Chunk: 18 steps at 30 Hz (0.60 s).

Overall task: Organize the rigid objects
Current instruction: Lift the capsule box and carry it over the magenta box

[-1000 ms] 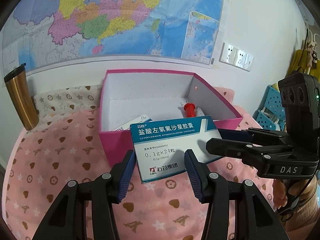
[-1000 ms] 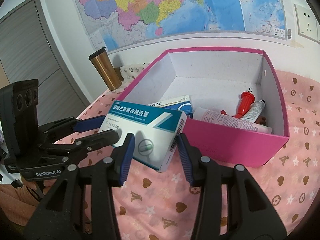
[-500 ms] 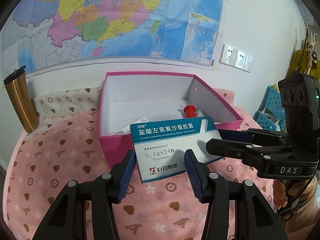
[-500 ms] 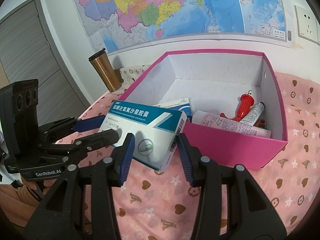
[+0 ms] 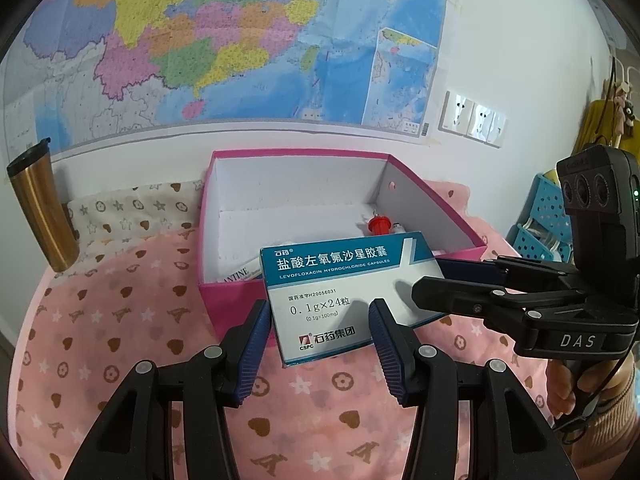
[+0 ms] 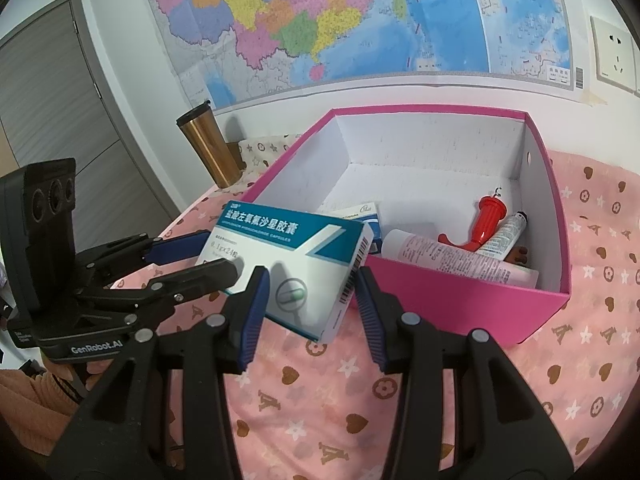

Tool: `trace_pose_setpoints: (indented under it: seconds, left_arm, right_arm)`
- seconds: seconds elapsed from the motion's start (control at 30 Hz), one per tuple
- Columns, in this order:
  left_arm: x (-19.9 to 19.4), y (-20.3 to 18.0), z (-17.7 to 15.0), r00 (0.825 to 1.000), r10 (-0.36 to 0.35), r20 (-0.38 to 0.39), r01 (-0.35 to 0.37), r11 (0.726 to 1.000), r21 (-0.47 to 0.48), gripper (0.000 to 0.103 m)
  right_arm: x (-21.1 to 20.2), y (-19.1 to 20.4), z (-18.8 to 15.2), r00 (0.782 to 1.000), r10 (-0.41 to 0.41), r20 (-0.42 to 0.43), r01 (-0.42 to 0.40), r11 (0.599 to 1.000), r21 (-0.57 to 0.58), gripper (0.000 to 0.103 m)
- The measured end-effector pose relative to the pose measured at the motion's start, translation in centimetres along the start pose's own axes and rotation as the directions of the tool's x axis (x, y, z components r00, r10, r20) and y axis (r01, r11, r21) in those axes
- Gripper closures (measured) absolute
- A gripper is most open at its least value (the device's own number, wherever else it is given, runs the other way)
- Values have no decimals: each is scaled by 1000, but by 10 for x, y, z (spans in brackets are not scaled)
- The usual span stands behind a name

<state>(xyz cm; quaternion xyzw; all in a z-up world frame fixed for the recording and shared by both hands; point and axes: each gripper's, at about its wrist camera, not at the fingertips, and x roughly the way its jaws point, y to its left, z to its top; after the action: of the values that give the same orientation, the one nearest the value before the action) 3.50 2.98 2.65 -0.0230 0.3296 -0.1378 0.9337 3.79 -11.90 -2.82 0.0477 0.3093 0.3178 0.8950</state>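
Observation:
A white and teal medicine box (image 5: 336, 296) is held in the air in front of the pink storage box (image 5: 236, 300). My left gripper (image 5: 320, 320) is shut on its near end and my right gripper (image 6: 310, 292) is shut on its other end (image 6: 296, 268). Each gripper shows in the other's view, the right one (image 5: 500, 292) and the left one (image 6: 168, 268). Inside the pink box (image 6: 460, 300) lie a red plastic piece (image 6: 486, 224), a pink tube (image 6: 448, 260), a white tube (image 6: 504, 232) and a small carton (image 6: 360, 216).
A gold travel mug (image 5: 40, 208) stands at the back left by the wall. A pink patterned cloth (image 5: 120, 340) covers the table. A blue basket (image 5: 540, 220) is at the far right. A map hangs on the wall.
Both grippers with the medicine box have lifted slightly and drawn back from the pink box, which looks a little smaller and lower now.

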Motion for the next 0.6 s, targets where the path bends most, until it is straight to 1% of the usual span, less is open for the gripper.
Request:
trace_pose_setpoints:
  seconds: [0.6]
  left_arm:
    - [3,2,7,1000,4,8,-4,1000,-1,52]
  right_arm:
    - [-1,-1,8,1000,-7,8,7,1000,-14,56]
